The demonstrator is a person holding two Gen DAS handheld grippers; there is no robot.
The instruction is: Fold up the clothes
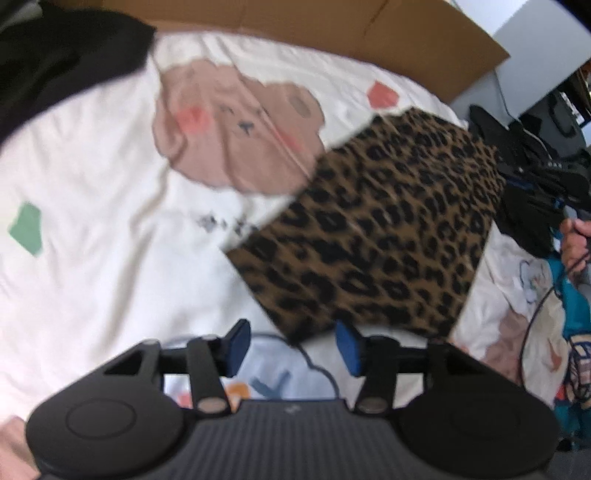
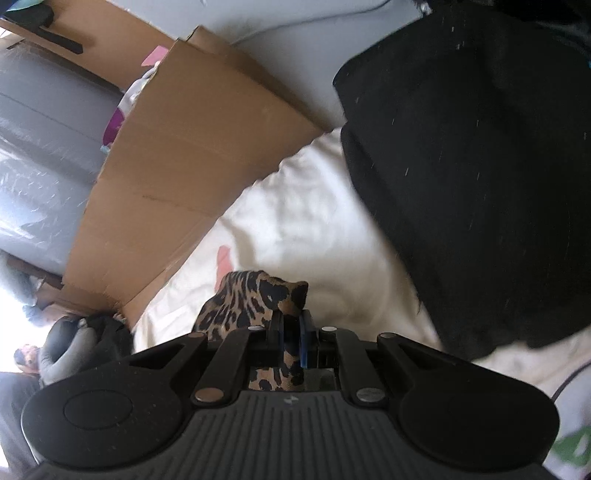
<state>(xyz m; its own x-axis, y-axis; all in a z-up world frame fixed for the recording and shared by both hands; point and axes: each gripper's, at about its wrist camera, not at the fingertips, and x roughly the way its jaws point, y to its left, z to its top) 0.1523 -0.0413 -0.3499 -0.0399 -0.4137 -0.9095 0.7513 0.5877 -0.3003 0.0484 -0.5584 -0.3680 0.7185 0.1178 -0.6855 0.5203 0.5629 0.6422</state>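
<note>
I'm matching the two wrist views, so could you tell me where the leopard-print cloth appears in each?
Left wrist: leopard-print cloth fills centre-right as a flat folded panel, just beyond the open left gripper.
Right wrist: only a bunched corner shows at bottom centre, pinched in the shut right gripper.
Shared landmark: the cardboard box behind the white sheet.

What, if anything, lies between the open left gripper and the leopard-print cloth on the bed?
Nothing visible. The left gripper has open jaws right at the near edge of the leopard-print cloth, with only the white bedcover beneath.
</note>
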